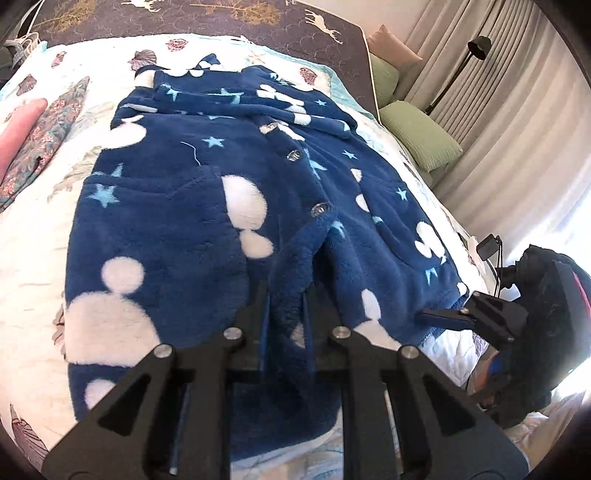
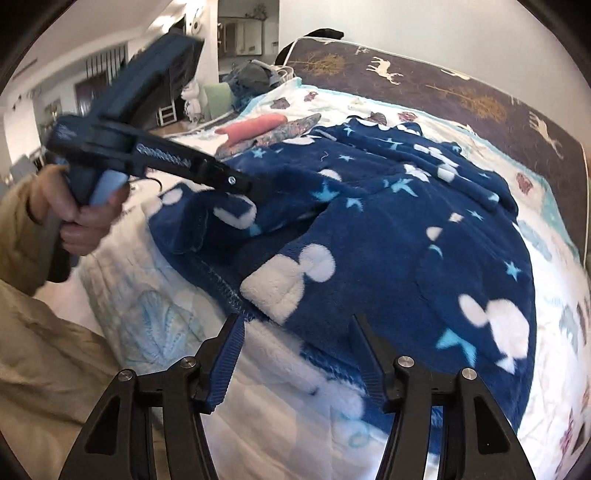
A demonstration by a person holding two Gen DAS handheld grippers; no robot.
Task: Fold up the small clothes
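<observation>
A blue fleece jacket [image 1: 192, 206] with white blobs and pale stars lies spread front-up on the bed, collar at the far end. My left gripper [image 1: 286, 295] is shut on a bunched fold of the jacket's front hem and lifts it slightly. It also shows in the right wrist view [image 2: 255, 192], pinching the hem. My right gripper [image 2: 299, 325] is open, its fingers straddling the jacket's [image 2: 406, 258] near corner hem without closing. In the left wrist view it [image 1: 436, 317] sits at the jacket's right hem corner.
The bed has a white sheet with shell prints [image 1: 33, 236]. Folded pink and floral clothes [image 1: 33, 136] lie at the far left. A dark headboard with deer [image 1: 221, 22] is behind. Green pillows [image 1: 417, 136] and curtains stand to the right.
</observation>
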